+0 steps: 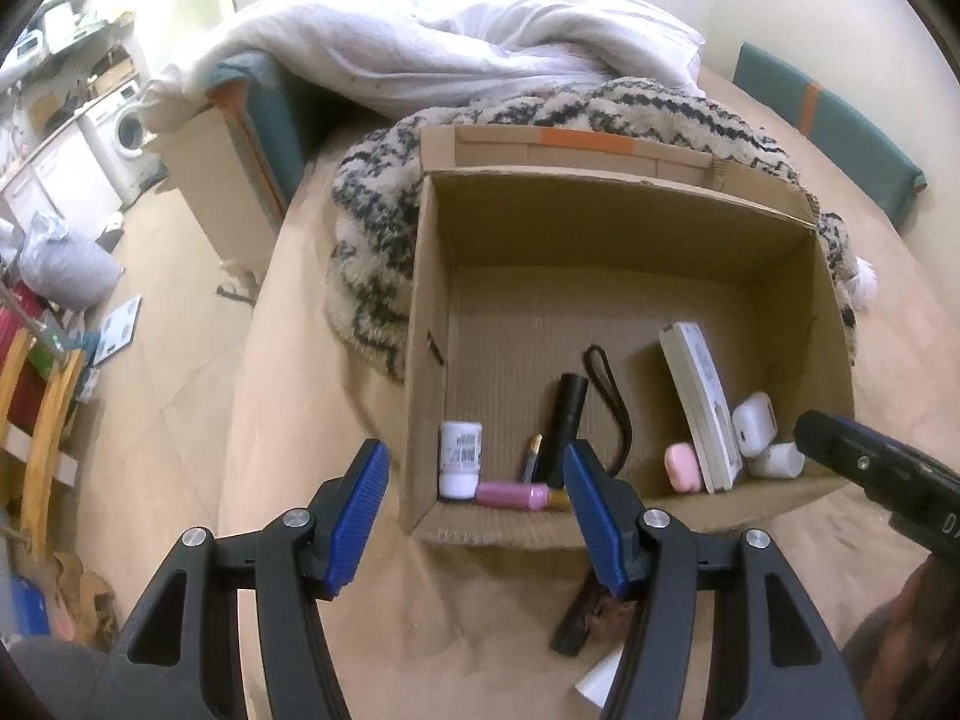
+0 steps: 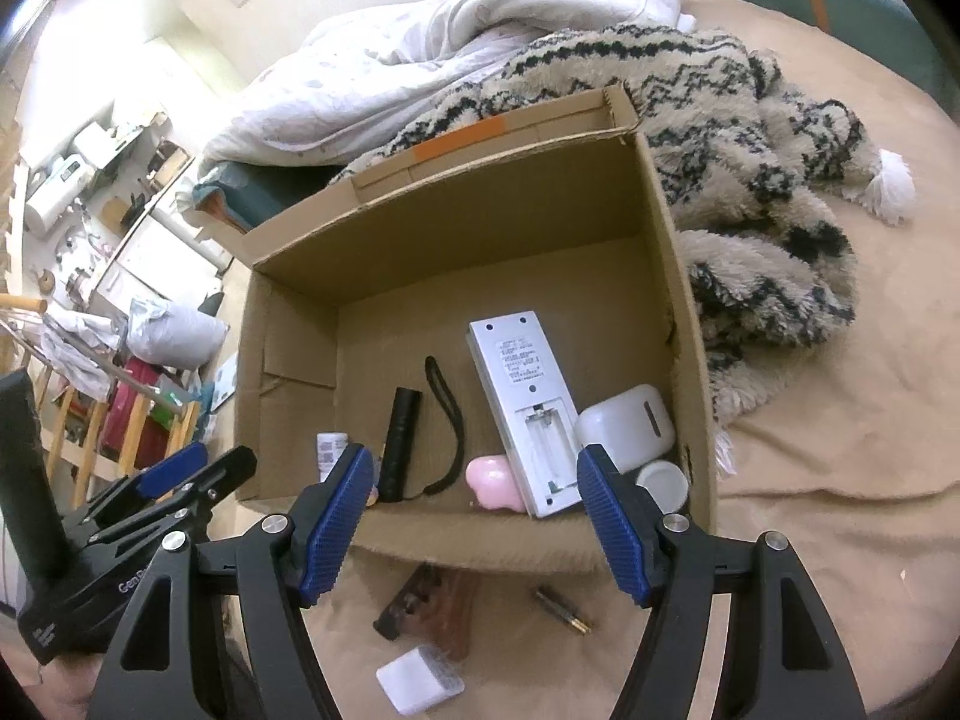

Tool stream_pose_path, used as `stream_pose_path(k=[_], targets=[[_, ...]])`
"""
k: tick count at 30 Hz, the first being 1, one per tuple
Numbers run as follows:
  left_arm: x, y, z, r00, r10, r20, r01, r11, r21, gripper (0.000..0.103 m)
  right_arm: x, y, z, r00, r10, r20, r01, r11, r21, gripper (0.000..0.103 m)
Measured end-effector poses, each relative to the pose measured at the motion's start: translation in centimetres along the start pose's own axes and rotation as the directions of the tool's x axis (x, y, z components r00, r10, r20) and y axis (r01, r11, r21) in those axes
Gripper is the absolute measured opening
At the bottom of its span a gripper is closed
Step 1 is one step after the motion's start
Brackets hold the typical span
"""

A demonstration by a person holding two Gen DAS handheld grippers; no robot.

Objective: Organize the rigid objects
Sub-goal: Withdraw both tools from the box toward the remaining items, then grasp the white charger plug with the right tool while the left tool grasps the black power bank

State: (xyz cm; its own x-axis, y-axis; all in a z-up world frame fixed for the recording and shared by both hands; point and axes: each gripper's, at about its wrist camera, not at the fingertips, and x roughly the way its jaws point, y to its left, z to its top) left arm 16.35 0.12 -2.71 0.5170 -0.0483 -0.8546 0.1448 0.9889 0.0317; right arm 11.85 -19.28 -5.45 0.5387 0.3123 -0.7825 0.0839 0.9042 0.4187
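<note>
Two tongs [image 1: 477, 516] [image 2: 474, 525] (both gaping, empty), one box [image 2: 678, 276], one remote [image 2: 528, 408], one flashlight [image 2: 401, 444]

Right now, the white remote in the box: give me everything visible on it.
The white remote is a long, flat slab that looks like plastic, lying back side up in the cardboard box towards its right side. The back shows a printed label, screw holes and an open, empty battery bay with no cover on it. Its near end appears propped on the box's front wall. The pink case sits against its left edge, the white earbud case against its right. Neither gripper touches it.
</note>
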Motion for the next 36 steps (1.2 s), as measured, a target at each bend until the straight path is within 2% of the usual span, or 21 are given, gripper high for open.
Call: stream_pose_path(k=[13, 21, 25, 30, 36], targets=[[-0.5, 2.0, -5.3, 0.992, -0.024, -0.125, 0.010, 0.994, -0.109, 0.057, -0.8, 0.1, -4.3, 0.997, 0.016, -0.077, -0.014, 1.000, 0.026, 0.074], [-0.1, 2.7, -7.0, 0.986, -0.022, -0.165, -0.003, 0.989, -0.149, 0.057, -0.2, 0.6, -6.1, 0.992, 0.002, -0.126, 0.000, 1.000, 0.021, 0.074], [0.0, 2.5, -7.2, 0.987, 0.009, -0.162, -0.030, 0.991, -0.134, 0.057, 0.3, -0.1, -6.8, 0.987, 0.017, -0.159, -0.007, 0.998, 0.066, 0.074], [-0.2, 3.1, -7.1, 0.988, 0.045, -0.149, -0.068, 0.986, -0.154, 0.057, 1.9, -1.8, -7.7, 0.970, 0.066, -0.234, -0.024, 0.983, 0.181, 0.074], [0.1, 3.7, -6.9, 0.985, 0.060, -0.163, -0.089, 0.981, -0.175, 0.057, 5.2, -1.9, -9.3, 0.924, 0.118, -0.363, -0.024, 0.967, 0.253, 0.075]])
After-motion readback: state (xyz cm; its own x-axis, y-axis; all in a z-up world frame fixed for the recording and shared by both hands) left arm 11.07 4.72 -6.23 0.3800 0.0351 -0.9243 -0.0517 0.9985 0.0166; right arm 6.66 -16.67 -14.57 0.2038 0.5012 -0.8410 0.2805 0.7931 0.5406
